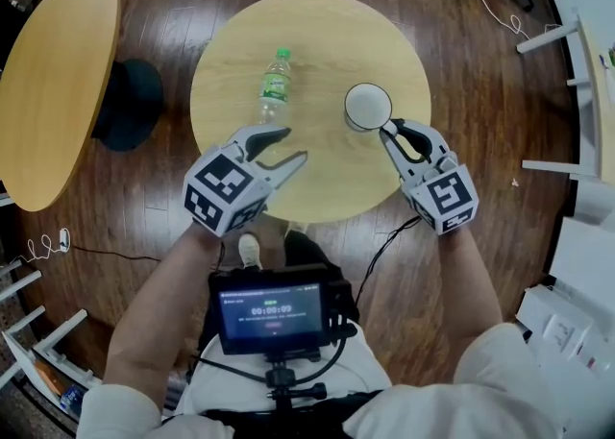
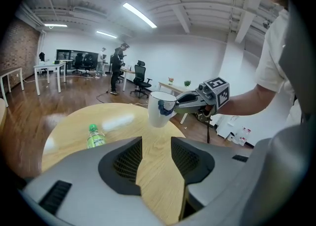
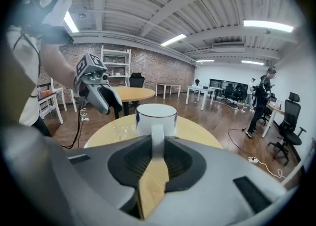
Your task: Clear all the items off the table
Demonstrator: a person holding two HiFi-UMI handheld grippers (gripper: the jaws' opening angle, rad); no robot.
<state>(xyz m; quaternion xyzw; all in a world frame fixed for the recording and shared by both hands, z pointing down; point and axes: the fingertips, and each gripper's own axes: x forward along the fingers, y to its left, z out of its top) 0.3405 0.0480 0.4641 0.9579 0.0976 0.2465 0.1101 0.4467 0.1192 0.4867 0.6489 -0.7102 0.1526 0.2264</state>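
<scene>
Right gripper (image 1: 389,128) fingers pinch only the thin handle of the white mug (image 1: 368,106), seemingly lifted above the table (image 1: 317,24) right of centre, so it could swivel or slip out; left gripper (image 1: 293,142) fingers wide, empty, bottle (image 1: 275,82) lying upper-centre.

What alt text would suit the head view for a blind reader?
Seen from above, the right hand-held gripper holds a white mug by its handle over a round wooden table. The left hand-held gripper is open and empty, near a green-capped bottle.

White mug (image 1: 368,106) aloft (bottle (image 1: 274,86) on table (image 1: 317,34))
</scene>
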